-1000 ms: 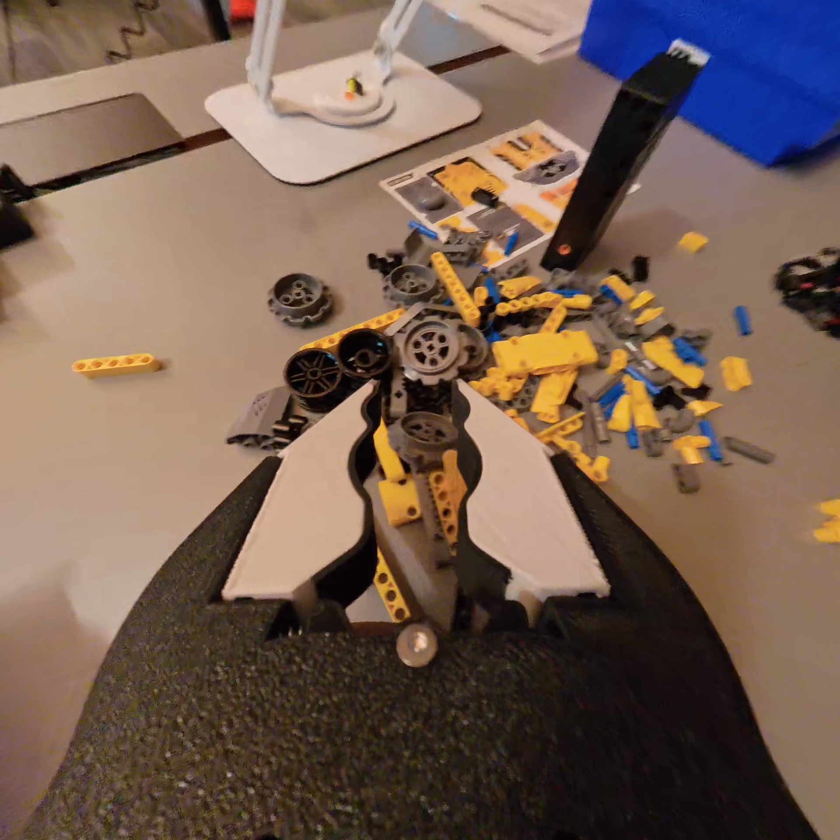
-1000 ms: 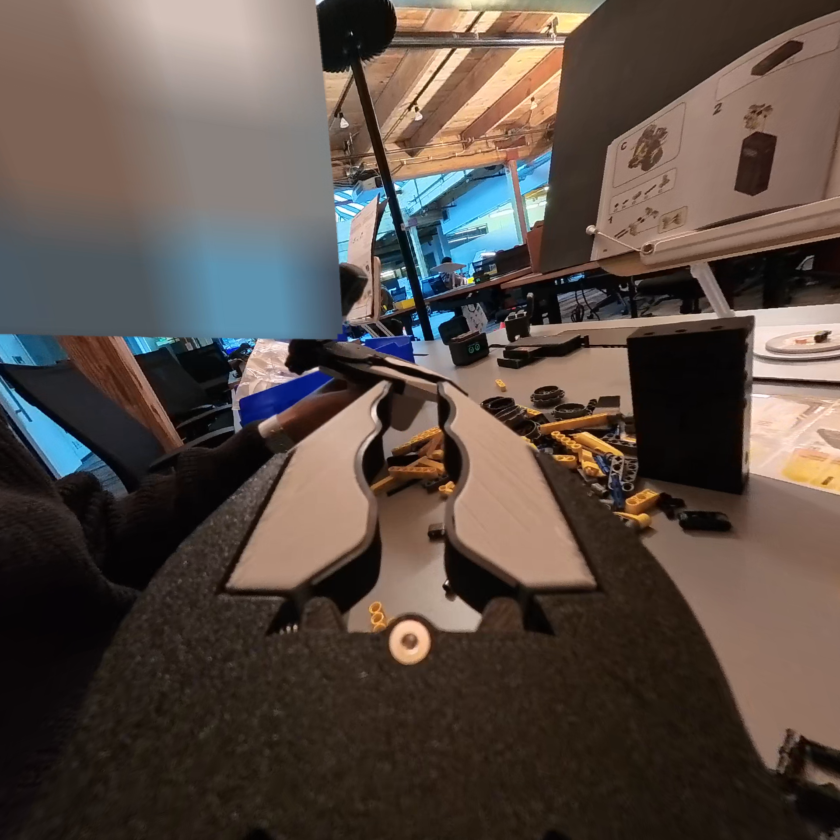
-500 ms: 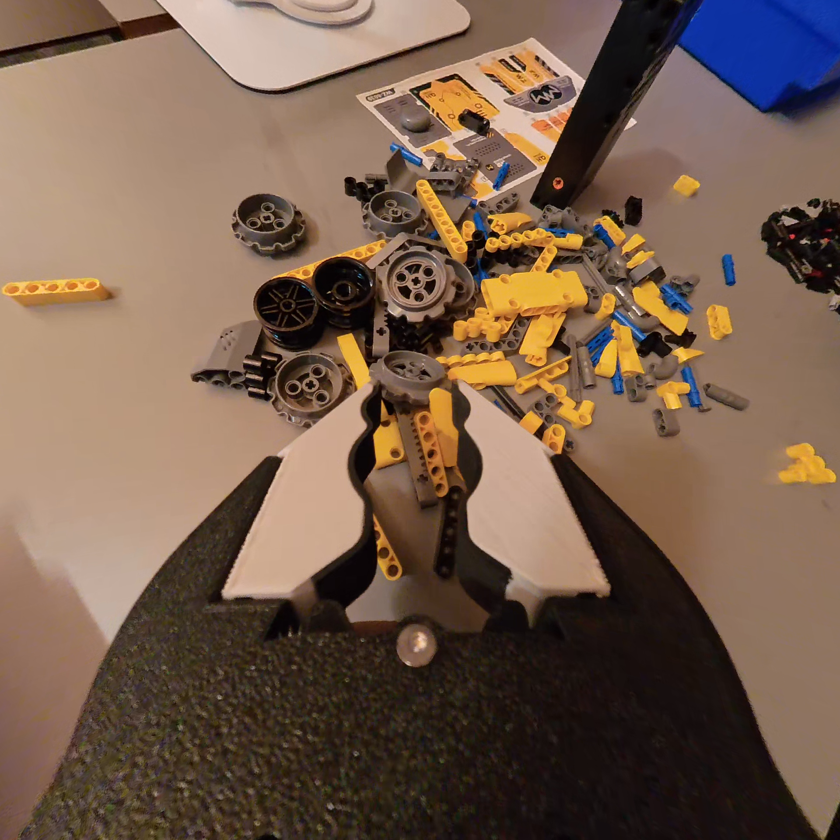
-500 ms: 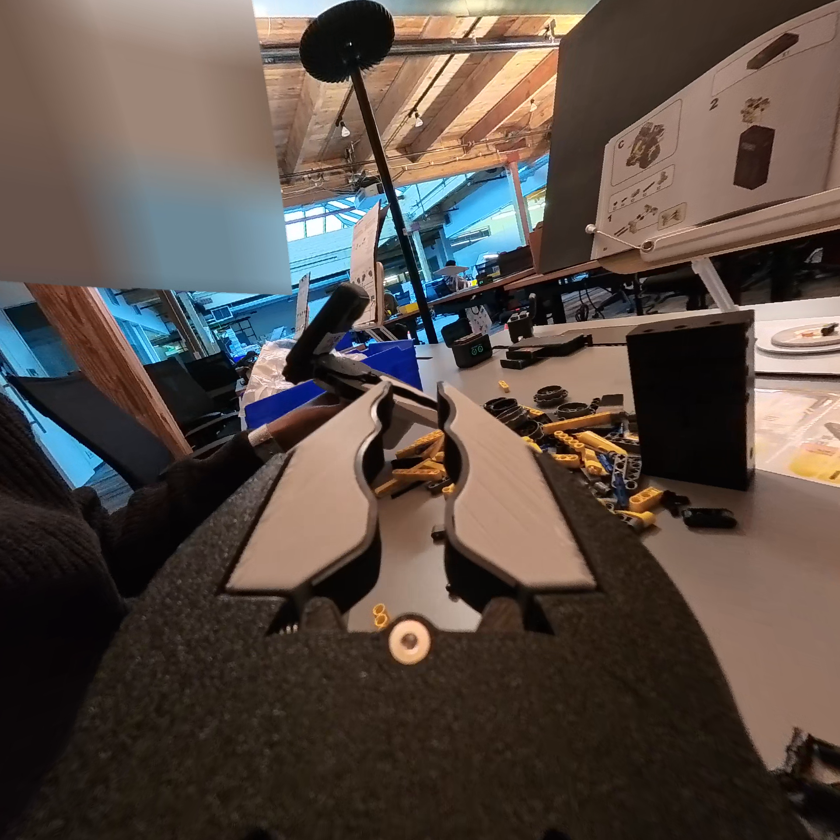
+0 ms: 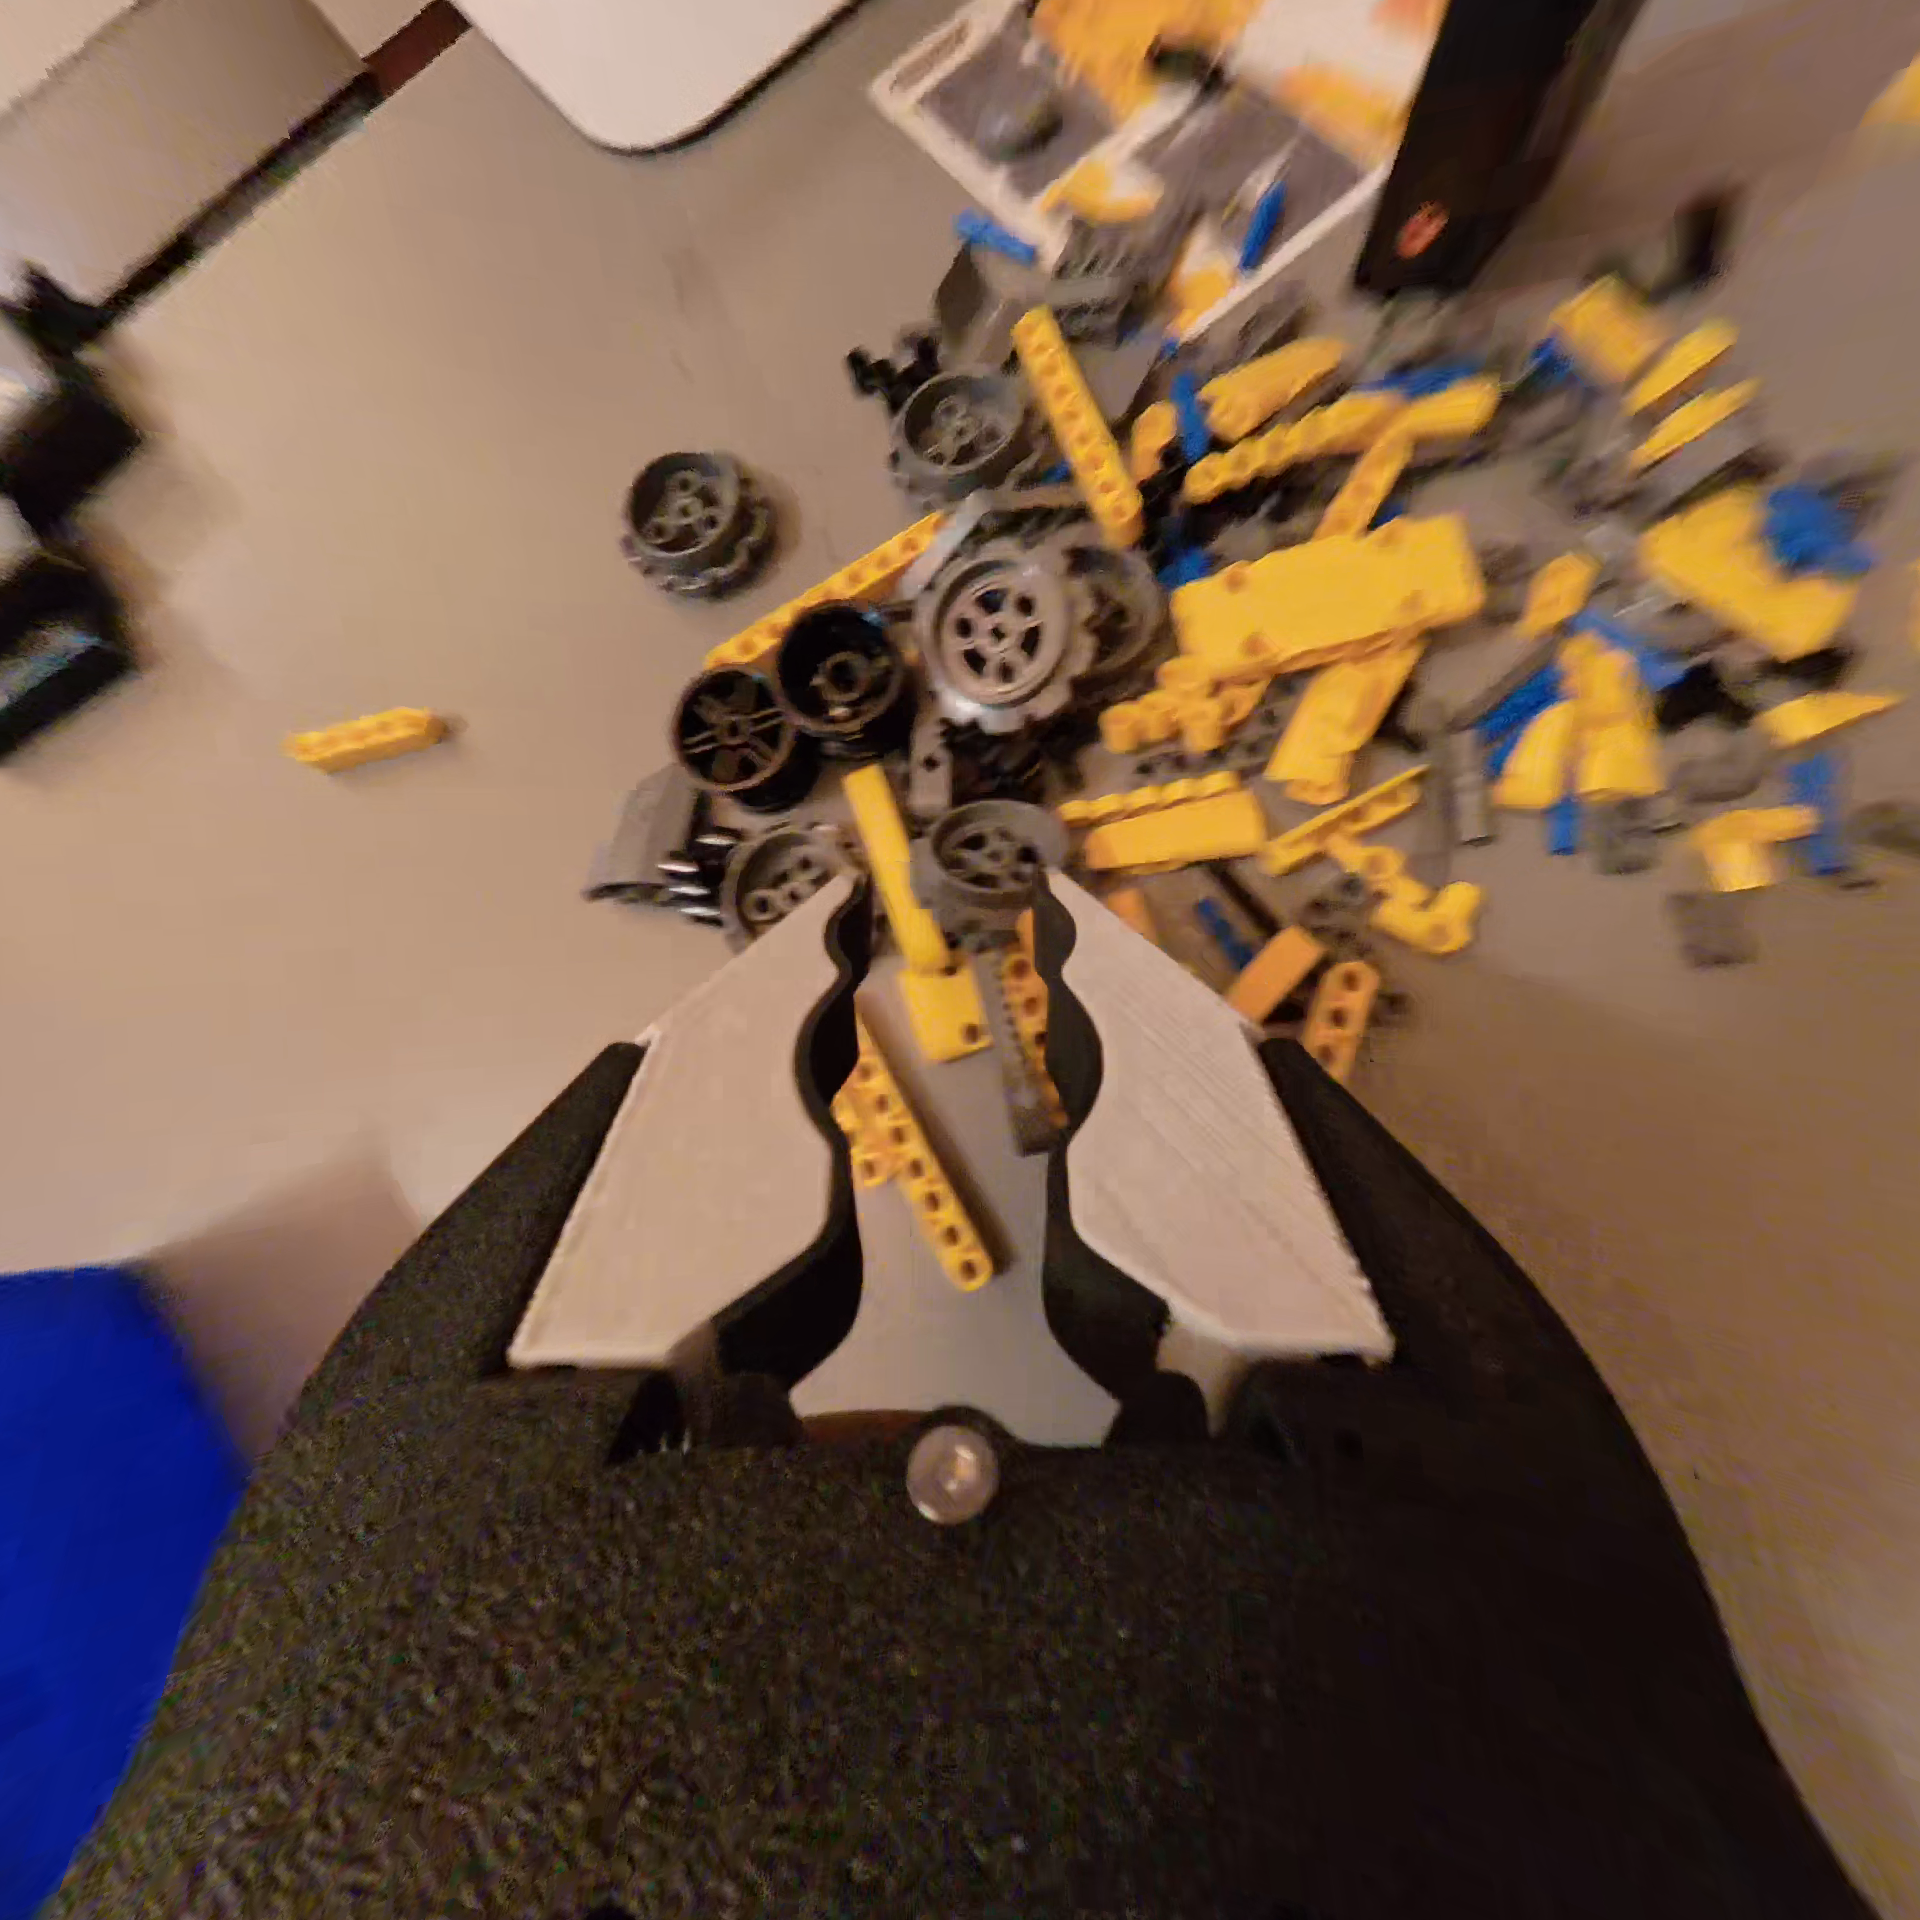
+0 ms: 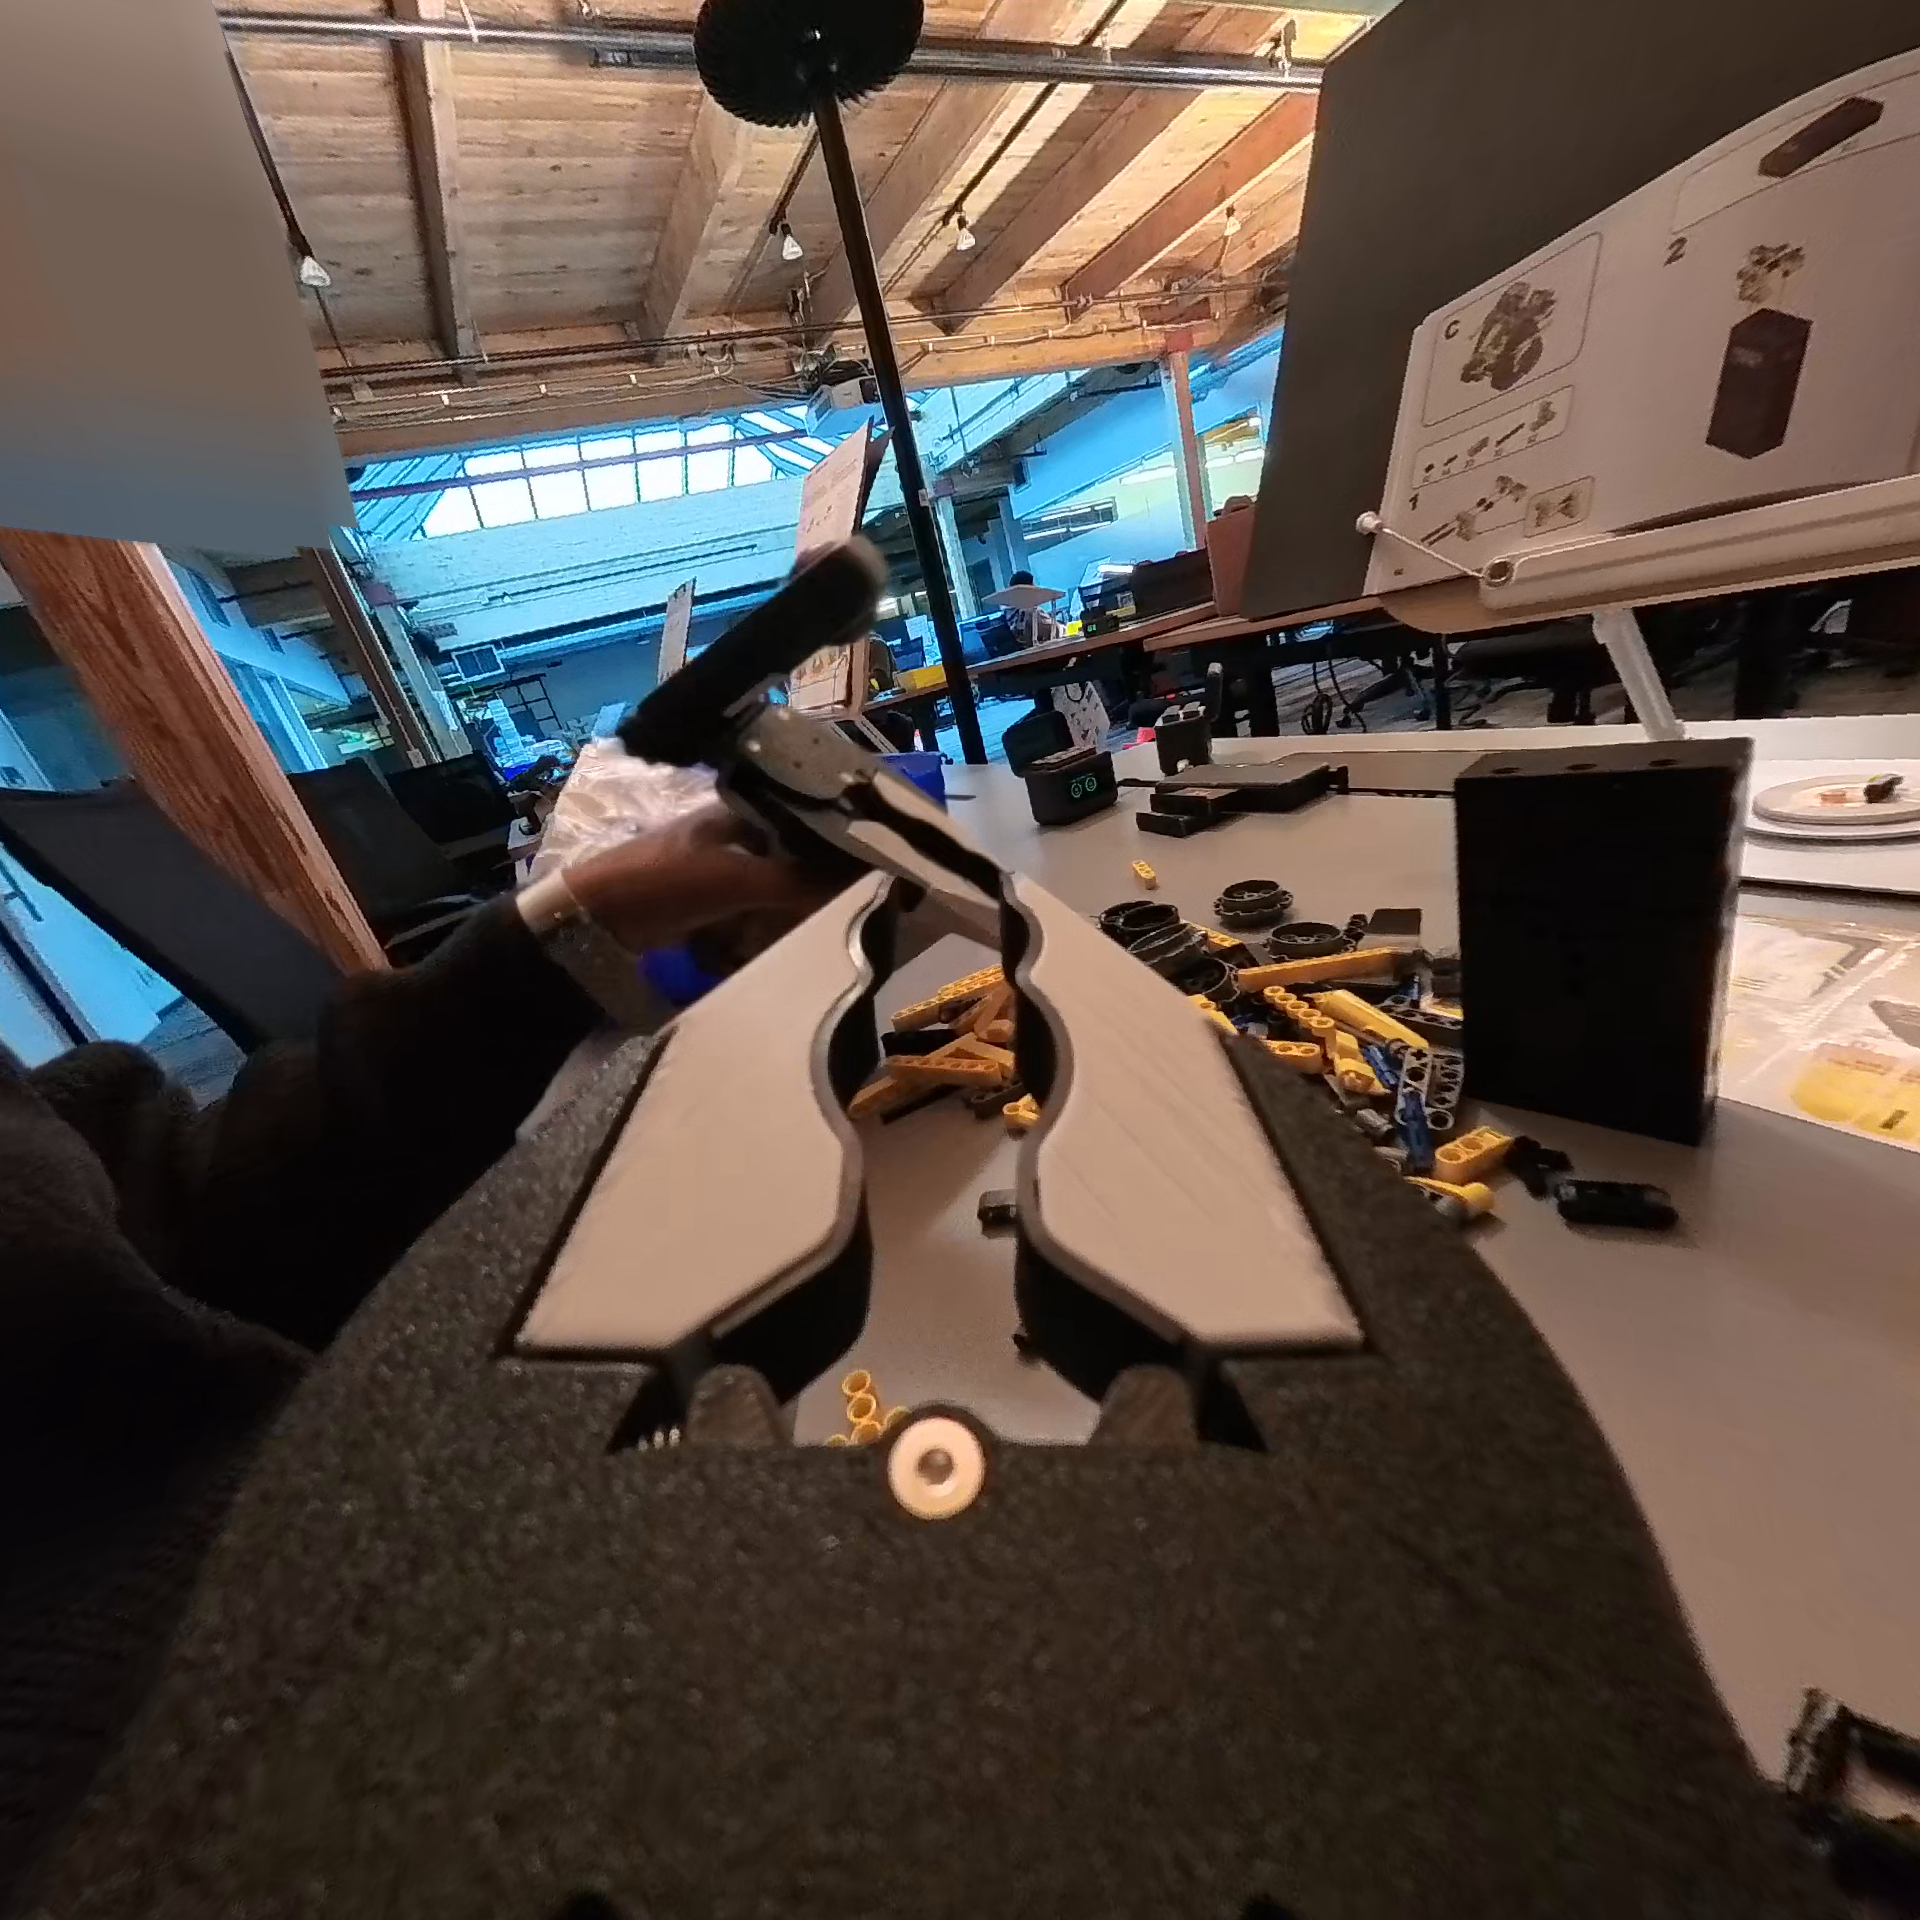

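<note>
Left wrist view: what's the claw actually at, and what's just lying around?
At the claws:
left claw, open, over grey wheel and yellow beam
right claw, open, empty, near the brick pile

Lying about:
black block, leaflet, stray yellow beam, stray grey wheel, blue bin

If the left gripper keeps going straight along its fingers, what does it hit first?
Most likely the small grey wheel sitting just past the tips of the open left gripper, at the near edge of the brick pile. The view is blurred, so depth is uncertain; the yellow beam beside it could touch first.
</note>
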A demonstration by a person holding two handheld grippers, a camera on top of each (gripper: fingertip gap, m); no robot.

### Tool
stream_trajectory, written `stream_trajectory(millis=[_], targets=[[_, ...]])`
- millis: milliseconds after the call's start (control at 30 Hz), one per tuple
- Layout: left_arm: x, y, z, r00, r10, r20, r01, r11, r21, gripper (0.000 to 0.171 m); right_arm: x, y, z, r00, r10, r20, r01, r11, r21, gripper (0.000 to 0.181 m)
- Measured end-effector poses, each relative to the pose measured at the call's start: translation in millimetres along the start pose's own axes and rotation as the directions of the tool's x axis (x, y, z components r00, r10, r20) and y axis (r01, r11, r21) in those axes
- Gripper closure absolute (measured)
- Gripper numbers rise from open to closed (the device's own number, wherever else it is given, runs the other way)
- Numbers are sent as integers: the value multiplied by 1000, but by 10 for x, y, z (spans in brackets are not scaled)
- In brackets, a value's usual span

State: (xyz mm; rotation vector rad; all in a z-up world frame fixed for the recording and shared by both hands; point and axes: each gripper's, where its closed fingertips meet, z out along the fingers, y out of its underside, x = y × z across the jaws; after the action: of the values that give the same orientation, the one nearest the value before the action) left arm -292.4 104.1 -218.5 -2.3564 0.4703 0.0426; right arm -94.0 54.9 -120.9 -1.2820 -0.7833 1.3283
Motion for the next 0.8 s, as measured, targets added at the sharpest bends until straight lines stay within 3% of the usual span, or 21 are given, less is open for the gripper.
stream_trajectory(millis=[133, 333, 533, 800], targets=[[-293, -101, 1, 935, 233, 266, -178, 960, -216, 142, -25, 18, 11, 1000, -31, -4, 31, 999, -13, 163], [-432, -197, 23, 831, 384, 402, -255, 906, -338, 142, -38, 52, 35, 997, -77, -20, 76, 996, -38, 164], [-262, -70, 139, 806, 472, 358, -295, 844, -448, 142, -7, 39, 37, 994, -100, -41, 98, 995, -36, 164], [-31, -250, 223, 772, 558, 303, -411, 803, -431, 142, -14, 19, 46, 973, -216, -81, 213, 976, -42, 163]])
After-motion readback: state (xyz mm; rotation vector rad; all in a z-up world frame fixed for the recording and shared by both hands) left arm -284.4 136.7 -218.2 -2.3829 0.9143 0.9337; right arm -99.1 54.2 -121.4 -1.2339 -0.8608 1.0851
